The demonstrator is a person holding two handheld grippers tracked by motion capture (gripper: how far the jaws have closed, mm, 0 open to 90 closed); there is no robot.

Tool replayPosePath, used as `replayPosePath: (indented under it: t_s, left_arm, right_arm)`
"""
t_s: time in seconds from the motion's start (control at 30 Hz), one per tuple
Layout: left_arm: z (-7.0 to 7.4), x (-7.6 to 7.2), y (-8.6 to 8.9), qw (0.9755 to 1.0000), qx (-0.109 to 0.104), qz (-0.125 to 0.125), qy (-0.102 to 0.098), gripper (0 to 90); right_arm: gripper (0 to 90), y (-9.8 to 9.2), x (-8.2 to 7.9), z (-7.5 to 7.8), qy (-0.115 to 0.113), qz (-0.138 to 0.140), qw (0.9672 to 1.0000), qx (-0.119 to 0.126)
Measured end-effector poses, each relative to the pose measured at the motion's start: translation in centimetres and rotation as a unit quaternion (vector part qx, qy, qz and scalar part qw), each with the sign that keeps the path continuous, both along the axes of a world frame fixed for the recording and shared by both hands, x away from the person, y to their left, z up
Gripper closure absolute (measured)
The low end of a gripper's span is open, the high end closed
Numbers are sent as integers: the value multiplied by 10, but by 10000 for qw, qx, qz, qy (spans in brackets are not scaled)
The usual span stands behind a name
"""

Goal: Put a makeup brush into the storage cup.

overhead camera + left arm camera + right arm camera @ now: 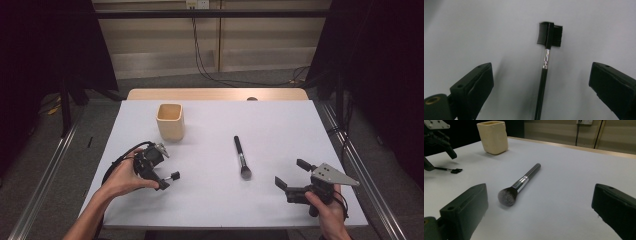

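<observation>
A small black brow comb-brush lies flat on the white table, its thin handle running back between my left gripper's jaws. Those jaws stand wide apart on either side of the handle and do not touch it. In the high view this left gripper sits at the front left, angled down over the comb-brush. A black powder brush with a silver ferrule lies mid-table, bristles toward me. My right gripper is open at the front right, and the powder brush lies ahead of its jaws.
A cream square cup stands upright behind the left gripper; from the right gripper view the cup is at the far left. A wooden strip edges the table's far side. Metal rails run along both sides.
</observation>
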State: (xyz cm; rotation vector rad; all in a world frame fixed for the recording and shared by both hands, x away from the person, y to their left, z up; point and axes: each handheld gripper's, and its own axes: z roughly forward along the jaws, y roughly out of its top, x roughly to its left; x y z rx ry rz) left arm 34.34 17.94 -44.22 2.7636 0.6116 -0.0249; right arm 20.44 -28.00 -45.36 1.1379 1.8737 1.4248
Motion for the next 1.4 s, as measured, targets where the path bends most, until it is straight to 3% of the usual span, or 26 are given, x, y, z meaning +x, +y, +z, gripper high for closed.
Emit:
replayPosePath:
  t_s: [0.13, 0.3, 0.43, 0.67, 0.87, 0.97, 1.1, 1.17, 1.23, 1.33, 1.4]
  left_arm:
    - [-3, -1, -3, 9999, 132, -71, 35, 107]
    - [-6, 0, -6, 9997, 183, -105, 106, 225]
    - [-6, -1, -7, 9995, 281, -97, -47, 311]
    - [-5, -4, -5, 9997, 240, -4, -49, 416]
    - [-4, -5, -2, 9998, 184, -16, 23, 595]
    - [-4, -6, -4, 9996, 268, -53, 29, 658]
    - [-3, -11, -13, 9986, 468, -259, 57, 813]
    - [-2, -9, -13, 9982, 513, -286, 142, 824]
    - [-4, -6, -10, 9989, 358, -158, 275, 837]
    - [-4, -4, -9, 9988, 320, -85, 350, 854]
    - [-4, -4, -9, 9986, 342, -207, 341, 855]
  right_arm:
    - [2, 1, 0, 0, 3, 22, 10000, -3]
    - [2, 1, 0, 0, 13, 24, 10000, -5]
    - [2, 1, 0, -1, 33, 47, 10000, -47]
    - [2, 2, 0, -1, 33, 58, 10000, -54]
    - [2, 2, 0, -1, 29, 69, 10000, -29]
    - [2, 2, -1, -1, 37, 80, 10000, -46]
    - [1, 2, -1, -1, 35, 80, 10000, -41]
    - [2, 2, -1, -1, 33, 86, 9999, -42]
    - [1, 2, -1, -1, 42, 100, 9999, -53]
    - [1, 2, -1, -1, 35, 104, 9999, -59]
    - [1, 2, -1, -1, 40, 109, 9999, -56]
